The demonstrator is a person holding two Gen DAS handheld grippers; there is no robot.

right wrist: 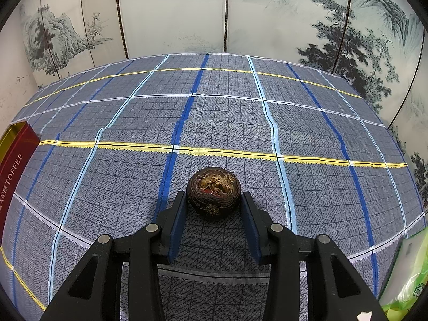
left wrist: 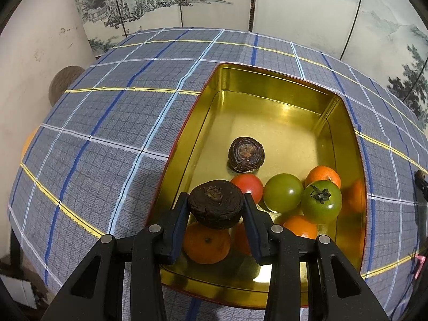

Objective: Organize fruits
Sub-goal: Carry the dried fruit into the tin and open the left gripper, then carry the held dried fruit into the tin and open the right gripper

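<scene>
**Both grippers at dark fruits; tin part-filled**

Container: gold-lined tin (left wrist: 270,85) w/ red outer wall sits on plaid tablecloth (left wrist: 107,123), right of centre in left wrist view. Inside, loose dark wrinkled fruit (left wrist: 246,154) lies alone mid-floor. Near-right corner holds a cluster: red tomato (left wrist: 248,186), two green tomatoes (left wrist: 283,196) (left wrist: 322,201) touching each other, and oranges: one far-right (left wrist: 323,175), one near-left (left wrist: 206,246) under the gripper, one nearer the right wall (left wrist: 301,226). Far half of tin floor is bare.

Left gripper (left wrist: 216,204) is clamped on a second dark wrinkled fruit (left wrist: 216,203), pads (left wrist: 179,222) touching both sides, held above the near end of the tin, over the near-left orange.

Right wrist view only: right gripper (right wrist: 214,203) jaws part-spread around a third dark fruit w/ gold mottling (right wrist: 213,195) resting on the cloth; left pad (right wrist: 178,222) just touches or nearly so, right pad shows a thin gap. Tin's red side w/ "TOFFEE" lettering (right wrist: 14,165) at far left edge; green plastic bag (right wrist: 412,275) at near right corner.

Room: cloth open left of the tin, and all around the right gripper's fruit. Painted folding screen (right wrist: 187,13) stands right behind table's far edge.
</scene>
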